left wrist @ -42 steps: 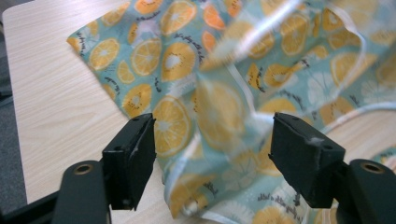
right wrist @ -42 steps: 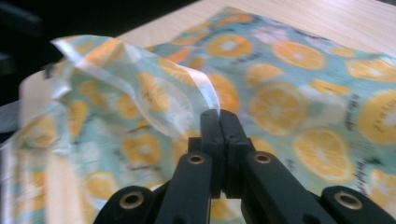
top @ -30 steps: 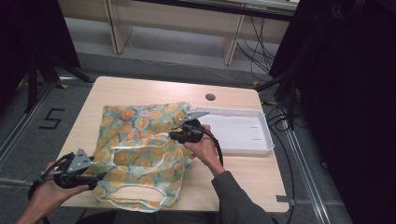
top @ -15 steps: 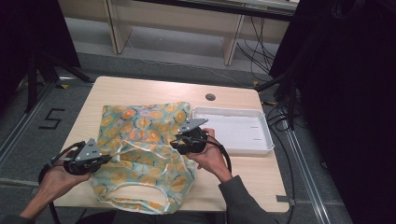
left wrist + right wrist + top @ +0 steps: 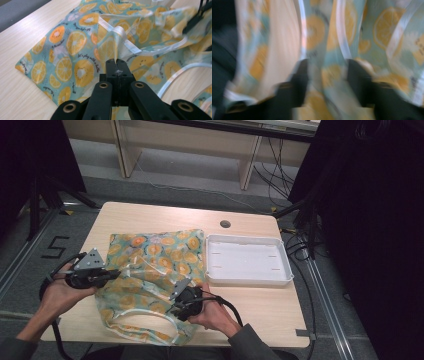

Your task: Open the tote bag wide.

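left hand-held gripper [image 5: 116, 60]: pinched on bag [image 5: 150, 265], left edge | right hand-held gripper [image 5: 179, 306]: jaws closing, half-open, bag's near rim between | worktop [image 5: 260, 305]: near edge

White tray [image 5: 248, 261] on wooden table [image 5: 150, 217].

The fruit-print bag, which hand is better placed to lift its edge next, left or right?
Probably the left. The left gripper is shut on a fold of the fruit-print bag, pinching it up. The right gripper has bag fabric between its parted jaws, but that view is blurred.
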Available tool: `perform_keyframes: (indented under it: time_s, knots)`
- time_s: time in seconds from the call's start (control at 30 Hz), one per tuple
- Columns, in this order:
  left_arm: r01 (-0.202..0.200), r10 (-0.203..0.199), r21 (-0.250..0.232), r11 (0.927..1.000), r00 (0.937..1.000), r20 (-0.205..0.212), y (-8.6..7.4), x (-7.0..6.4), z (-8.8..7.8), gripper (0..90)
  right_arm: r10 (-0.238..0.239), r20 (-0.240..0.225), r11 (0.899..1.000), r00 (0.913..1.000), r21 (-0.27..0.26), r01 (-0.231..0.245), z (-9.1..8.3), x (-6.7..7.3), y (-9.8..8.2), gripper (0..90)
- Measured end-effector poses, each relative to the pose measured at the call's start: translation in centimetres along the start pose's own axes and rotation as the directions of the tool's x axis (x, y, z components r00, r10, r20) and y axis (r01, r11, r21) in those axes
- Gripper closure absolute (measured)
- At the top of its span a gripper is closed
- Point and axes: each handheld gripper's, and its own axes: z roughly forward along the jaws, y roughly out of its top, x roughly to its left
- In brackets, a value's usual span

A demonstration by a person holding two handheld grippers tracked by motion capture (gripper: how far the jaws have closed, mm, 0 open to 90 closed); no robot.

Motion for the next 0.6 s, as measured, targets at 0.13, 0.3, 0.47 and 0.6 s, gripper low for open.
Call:
perform_keyframes:
  time_s: [0.13, 0.3, 0.47, 0.6]
  knots:
    - [0.002, -0.002, 0.009, 1.0, 1.0, 0.0, 0.6, 0.5, 0.2, 89.7, 0.019, 0.043, 0.998, 0.9989, -0.067, -0.017, -1.3, -1.3, 0.1, 90.0]
    - [0.014, -0.014, 0.025, 0.9996, 0.9999, 0.001, 0.6, 1.9, 1.3, 89.6, 0.081, 0.017, 0.978, 0.9966, -0.196, -0.076, -4.0, -3.7, 0.5, 90.0]
    - [0.063, -0.063, 0.064, 0.9959, 0.998, -0.007, -0.1, 3.7, 4.4, 89.0, 0.185, 0.042, 0.945, 0.9818, -0.28, -0.166, -4.4, -8.0, 0.8, 90.0]
    - [0.082, -0.082, 0.118, 0.9897, 0.9966, 0.0, -1.2, 4.1, 6.6, 78.5, 0.247, 0.083, 0.939, 0.9654, -0.268, -0.217, -2.3, -11.1, 1.2, 90.0]
